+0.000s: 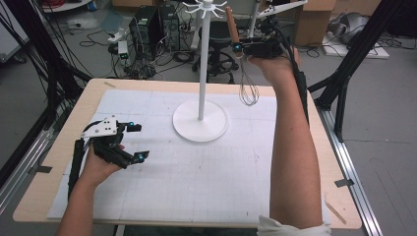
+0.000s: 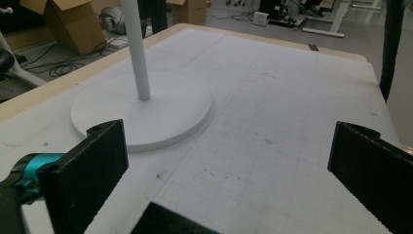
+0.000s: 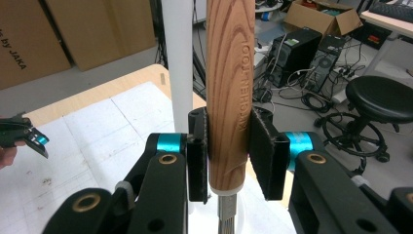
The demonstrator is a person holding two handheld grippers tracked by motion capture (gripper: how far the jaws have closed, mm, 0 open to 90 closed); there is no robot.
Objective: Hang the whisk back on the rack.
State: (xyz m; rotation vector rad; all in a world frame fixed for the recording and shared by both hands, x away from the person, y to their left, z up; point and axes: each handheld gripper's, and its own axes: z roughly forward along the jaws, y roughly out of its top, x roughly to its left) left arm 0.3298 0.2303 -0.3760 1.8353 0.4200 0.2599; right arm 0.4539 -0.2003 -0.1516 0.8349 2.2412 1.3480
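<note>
Whisk (image 1: 248,91) hangs upright, wooden handle clamped in the right gripper (image 1: 241,47) near the stand (image 1: 202,59), seemingly for hanging; left gripper (image 1: 137,142) rests, jaws apart.

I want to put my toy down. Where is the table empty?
The white gridded mat is bare between the round white stand base and the near edge. Crowded: the left gripper, and the far side, where the right gripper holds a wooden-handled wire whisk.
</note>
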